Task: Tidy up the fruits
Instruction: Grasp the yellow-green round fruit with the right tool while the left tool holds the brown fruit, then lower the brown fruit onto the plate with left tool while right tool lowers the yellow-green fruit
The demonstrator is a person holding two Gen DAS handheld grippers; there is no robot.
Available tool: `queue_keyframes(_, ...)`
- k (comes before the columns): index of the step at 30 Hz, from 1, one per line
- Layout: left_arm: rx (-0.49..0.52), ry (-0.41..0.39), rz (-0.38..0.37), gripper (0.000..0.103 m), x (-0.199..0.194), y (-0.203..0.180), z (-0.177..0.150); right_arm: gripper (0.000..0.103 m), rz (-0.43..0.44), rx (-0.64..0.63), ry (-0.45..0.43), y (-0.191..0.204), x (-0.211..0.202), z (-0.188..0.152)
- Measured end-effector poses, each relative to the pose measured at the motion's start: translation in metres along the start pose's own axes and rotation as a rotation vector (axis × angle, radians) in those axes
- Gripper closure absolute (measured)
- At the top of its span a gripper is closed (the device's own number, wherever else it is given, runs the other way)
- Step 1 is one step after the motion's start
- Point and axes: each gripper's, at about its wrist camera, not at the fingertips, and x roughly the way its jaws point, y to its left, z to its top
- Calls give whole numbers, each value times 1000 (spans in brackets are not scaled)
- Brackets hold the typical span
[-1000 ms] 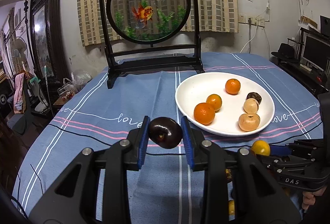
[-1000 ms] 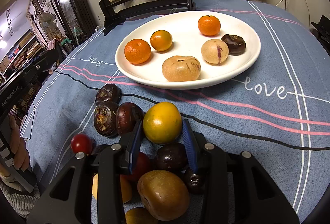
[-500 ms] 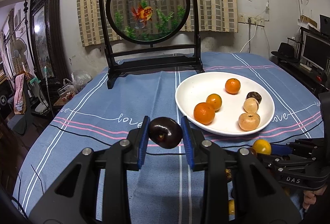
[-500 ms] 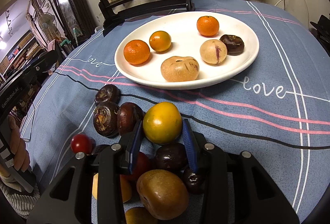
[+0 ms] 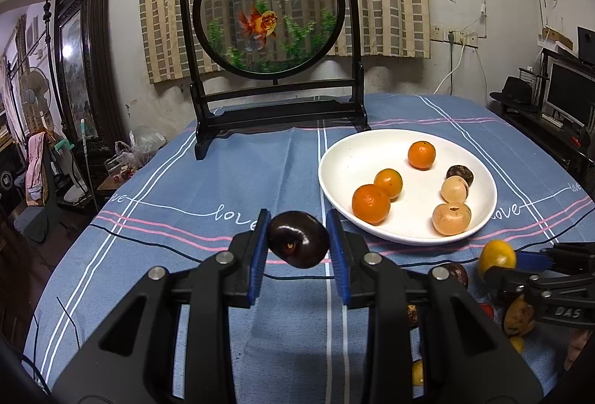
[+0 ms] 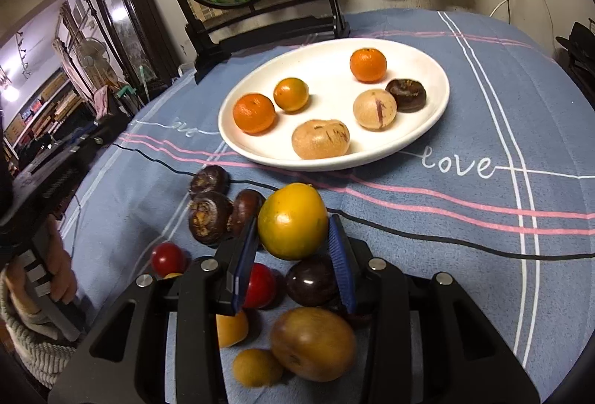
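Holding six fruits, the white plate [image 6: 438, 106] at twelve o'clock awaits your left gripper's [image 5: 299, 248] pinched dark fruit [image 5: 297, 239], your right gripper's [image 6: 293, 248] pinched yellow fruit [image 6: 292, 220], plus the loose pile [image 6: 312, 341].

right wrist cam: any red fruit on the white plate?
No, the white plate holds only orange, tan and dark brown fruit; the red fruits lie on the cloth beside it.

Dim indoor light, warm, from overhead. Soft short shadows under fruit on the white plate [image 6: 427, 129]. Small glare spots on the dark fruit [image 5: 298, 239] and the yellow fruit [image 6: 292, 220]. Bright lamp [image 6: 10, 92] far left. Strong fisheye bending, black corners. Slight blur on the near brown fruit [image 6: 312, 343].
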Motion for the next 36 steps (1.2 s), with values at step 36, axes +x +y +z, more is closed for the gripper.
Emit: queue_keyframes(36, 50, 63, -133, 72, 81, -39, 52, 64, -48, -48, -92, -9, -2, 57)
